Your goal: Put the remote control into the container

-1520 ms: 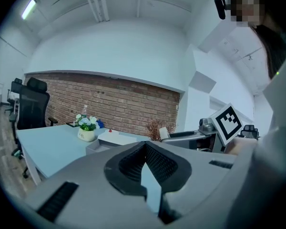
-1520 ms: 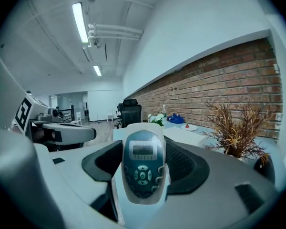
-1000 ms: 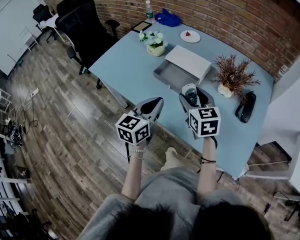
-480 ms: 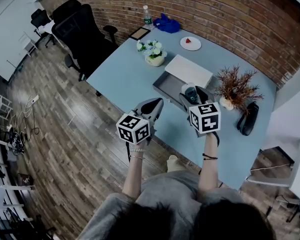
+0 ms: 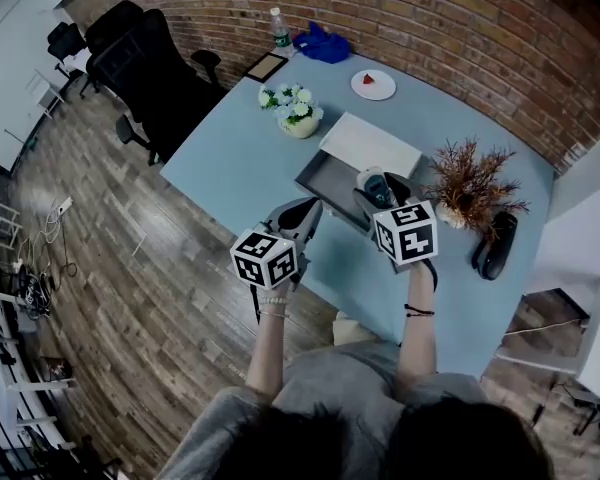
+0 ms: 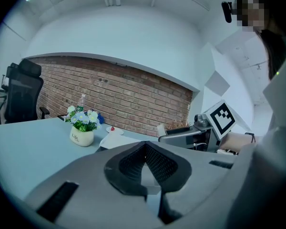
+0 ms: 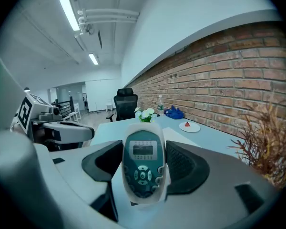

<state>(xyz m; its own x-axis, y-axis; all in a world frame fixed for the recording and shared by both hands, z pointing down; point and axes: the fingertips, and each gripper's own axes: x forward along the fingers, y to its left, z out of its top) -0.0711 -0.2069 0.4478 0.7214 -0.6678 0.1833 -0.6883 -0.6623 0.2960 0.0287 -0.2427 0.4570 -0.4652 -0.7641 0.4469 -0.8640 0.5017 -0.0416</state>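
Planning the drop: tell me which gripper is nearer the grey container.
Right. The right gripper, holding the remote control, is at the near edge of the container; the left gripper sits farther to its left.

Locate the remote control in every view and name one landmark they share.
Head view: remote control at centre, held by the right gripper.
Left gripper view: cannot be made out.
Right gripper view: remote control dead centre, between the jaws.
Shared landmark: flower pot.
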